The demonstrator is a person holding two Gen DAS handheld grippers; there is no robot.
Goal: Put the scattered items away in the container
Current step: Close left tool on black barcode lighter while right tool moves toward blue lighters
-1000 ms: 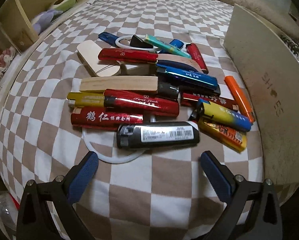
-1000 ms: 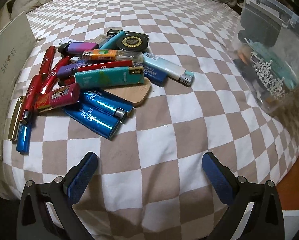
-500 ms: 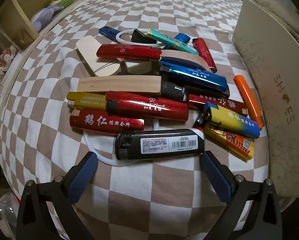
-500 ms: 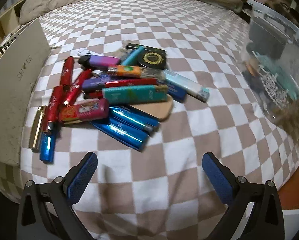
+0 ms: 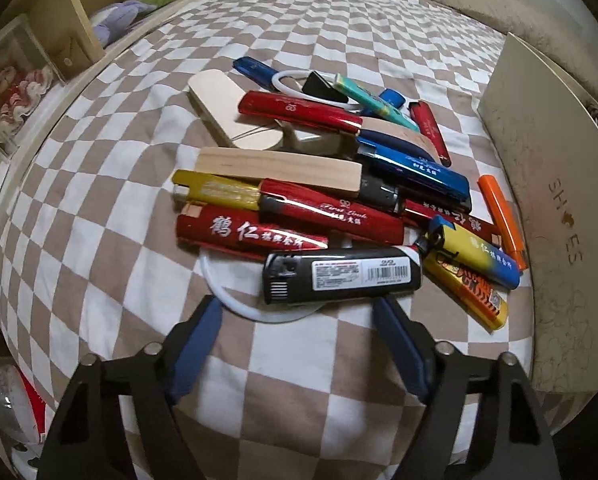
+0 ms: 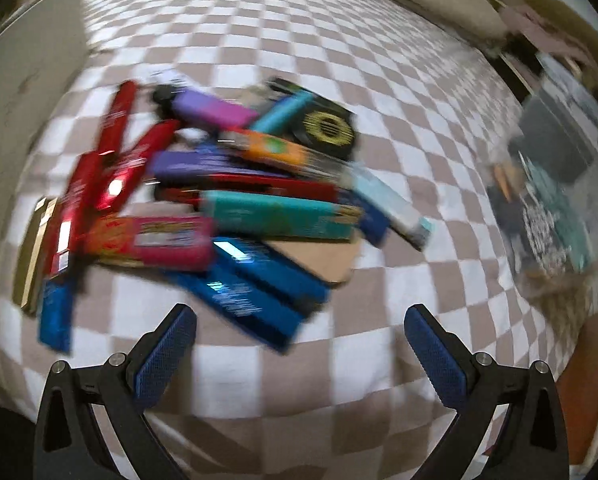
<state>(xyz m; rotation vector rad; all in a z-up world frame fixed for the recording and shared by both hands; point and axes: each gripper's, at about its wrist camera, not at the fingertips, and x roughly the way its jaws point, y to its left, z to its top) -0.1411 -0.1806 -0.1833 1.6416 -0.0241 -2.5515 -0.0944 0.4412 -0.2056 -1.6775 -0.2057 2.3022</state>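
Left gripper (image 5: 297, 312) spread wide, low over the checkered bedspread (image 5: 99, 208), blue ribbed pads flanking the near edge of the pile, nothing between them. Just ahead: black lighter (image 5: 341, 276), glossy plastic with a white barcode label, lying crosswise on a thin white ring (image 5: 235, 300). Behind it a glossy red lighter (image 5: 251, 234) with white characters, another red lighter (image 5: 331, 210), a metallic gold lighter (image 5: 215, 192), a flat pale wooden stick (image 5: 277, 168), a shiny blue lighter (image 5: 413, 168). To the right, a yellow-blue lighter (image 5: 475, 252) lies over a yellow-orange one (image 5: 465, 286); an orange lighter (image 5: 501, 212) sits beside the beige cardboard box (image 5: 555, 200), matte, printed "SHOES".

Right gripper (image 6: 299, 320) also spread, empty, angled down at a second pile; view motion-blurred. Nearest: two metallic blue lighters (image 6: 255, 284), a teal lighter (image 6: 279, 214), a pink lighter (image 6: 155, 240), a rounded wooden piece (image 6: 319, 256). Clear plastic container (image 6: 559, 184) sits at far right on the bed, well apart from the pile, some contents inside, too blurred to identify.
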